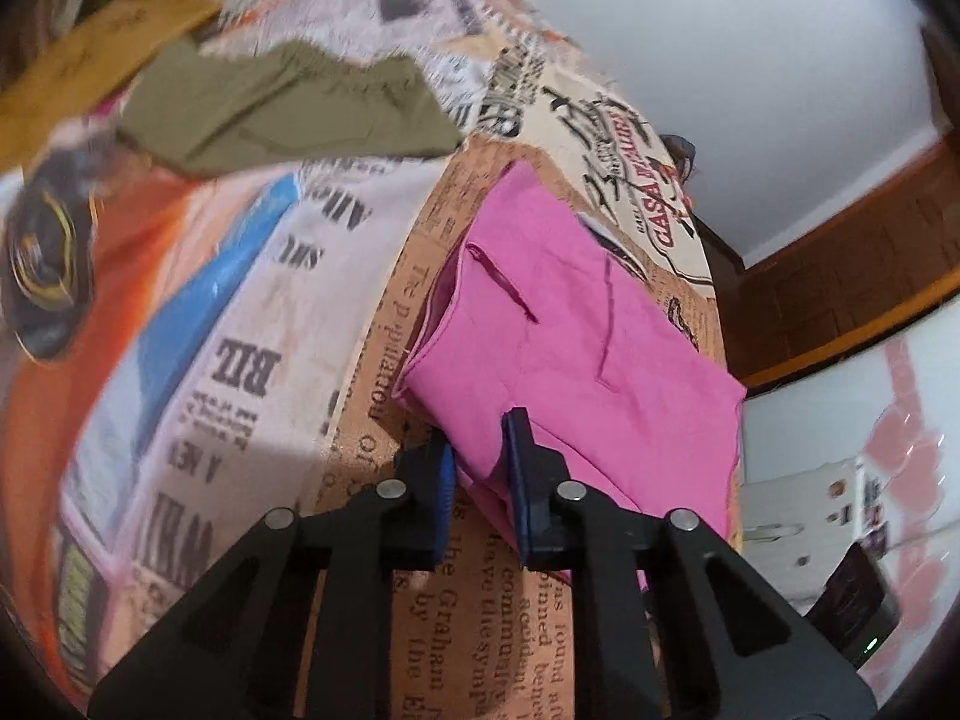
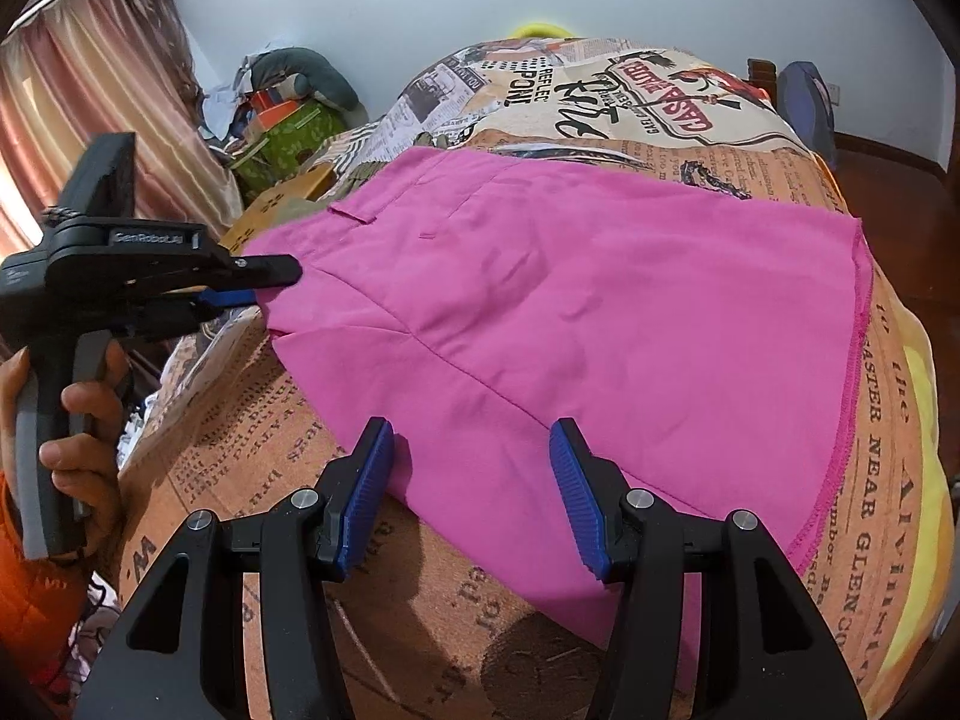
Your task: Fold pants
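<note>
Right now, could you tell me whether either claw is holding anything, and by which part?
The left claw grips the pink pants by a corner of their edge. The right claw is open over the fabric, holding nothing.

Looked like a home bedroom, not a lab. Work surface was a bed or mattress under a newspaper-print bedspread point(image 2: 690, 120) — soft, domed, no hard edges. Pinkish-brown curtains point(image 2: 90, 90) hung at the left beside plain white walls point(image 2: 372, 6). A household clutter pile point(image 2: 282, 114) sat against the wall — green patterned box, grey cushion, loose papers. Dark wood trim point(image 1: 840, 276) ran along the wall in the left wrist view. Another olive garment point(image 1: 288, 114) lay on the spread, next to a cardboard piece point(image 1: 90, 66). Domestic throughout, laundry setting.
</note>
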The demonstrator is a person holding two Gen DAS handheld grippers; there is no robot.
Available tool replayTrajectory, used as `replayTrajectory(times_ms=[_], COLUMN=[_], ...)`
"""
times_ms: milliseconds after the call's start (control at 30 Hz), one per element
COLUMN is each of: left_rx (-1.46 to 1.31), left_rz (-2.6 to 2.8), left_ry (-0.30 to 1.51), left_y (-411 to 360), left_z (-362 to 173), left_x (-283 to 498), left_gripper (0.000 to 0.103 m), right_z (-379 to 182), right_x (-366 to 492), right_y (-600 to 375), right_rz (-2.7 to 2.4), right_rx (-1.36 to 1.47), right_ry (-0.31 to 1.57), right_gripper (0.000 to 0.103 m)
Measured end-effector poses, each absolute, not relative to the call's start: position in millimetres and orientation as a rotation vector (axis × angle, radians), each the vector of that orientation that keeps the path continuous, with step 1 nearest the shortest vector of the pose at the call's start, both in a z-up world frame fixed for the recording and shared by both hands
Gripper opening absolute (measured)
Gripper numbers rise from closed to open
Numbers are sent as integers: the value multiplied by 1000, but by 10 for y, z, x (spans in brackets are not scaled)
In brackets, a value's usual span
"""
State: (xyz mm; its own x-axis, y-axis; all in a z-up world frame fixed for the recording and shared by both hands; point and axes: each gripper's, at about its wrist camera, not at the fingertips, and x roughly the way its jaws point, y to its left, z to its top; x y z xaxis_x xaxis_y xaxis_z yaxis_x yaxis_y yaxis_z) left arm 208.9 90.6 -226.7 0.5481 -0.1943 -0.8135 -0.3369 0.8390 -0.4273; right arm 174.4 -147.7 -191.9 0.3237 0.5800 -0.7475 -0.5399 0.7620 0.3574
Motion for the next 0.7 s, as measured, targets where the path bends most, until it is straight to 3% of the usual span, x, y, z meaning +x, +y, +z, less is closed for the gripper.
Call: replayTrajectory(times_ms=[467,700], left_rx=[-222,-70], left_rz=[258,250], left_ry=[857,741], left_y=[918,799], left_z=[-1815,-1519], left_x=[1042,883], left_gripper=[13,13], right_z=[-1682,-1592], right_x=[1577,1571], right_y=[-1027,-640], right_rz=[858,907], right_rx=[-20,-58], right_ry=[992,964], right_gripper=[50,50])
